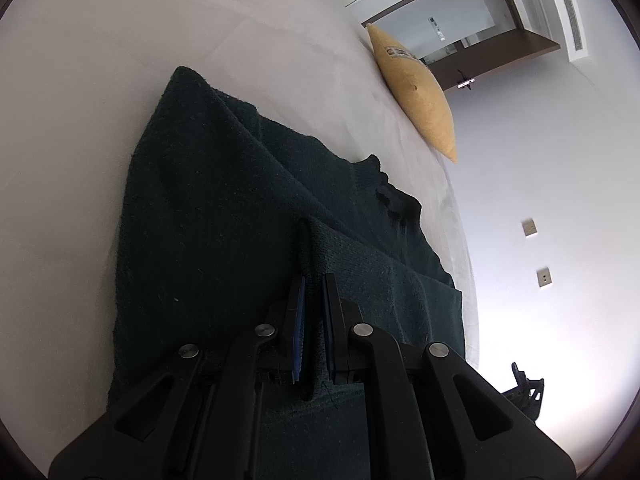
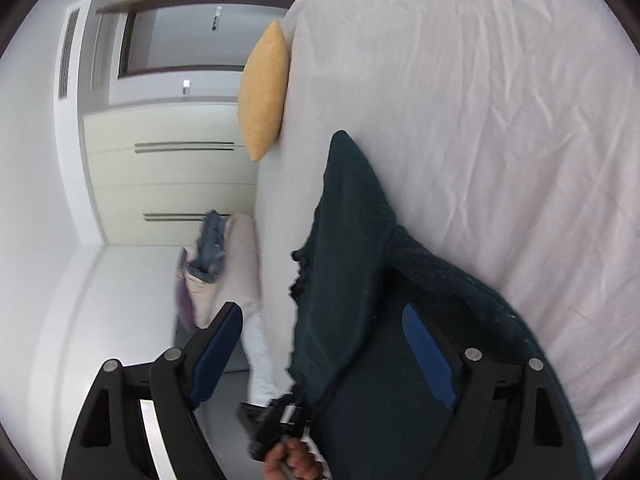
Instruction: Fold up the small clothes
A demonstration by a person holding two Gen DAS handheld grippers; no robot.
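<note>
Clearly, in the left wrist view, white bed sheet [image 1: 100, 80] fills the upper left of the frame. A dark green knitted sweater [image 1: 208, 208] lies spread on it from the centre down to the bottom edge. At lower centre the left gripper [image 1: 314, 292] has its blue-padded fingers drawn almost together, pinching a raised fold of the sweater between them. To the upper right a yellow pillow [image 1: 416, 88] leans at the bed's edge, and two wall plates [image 1: 530, 227] sit on the pale wall at far right.

In the right wrist view, a white wardrobe [image 2: 168, 168] stands at left, with a pile of clothes [image 2: 208, 252] below it near the frame's middle left. The yellow pillow [image 2: 264, 88] sits at upper centre against the bed's side. The right gripper [image 2: 320, 340] stands wide at the bottom, its left blue pad [image 2: 218, 348] over the floor and its right pad over the sweater [image 2: 352, 240]; neither pad presses the cloth, which drapes through the centre of the frame. Below it at bottom centre a hand [image 2: 292, 462] grips the left gripper's handle. The bed sheet [image 2: 500, 120] covers the whole right side.
</note>
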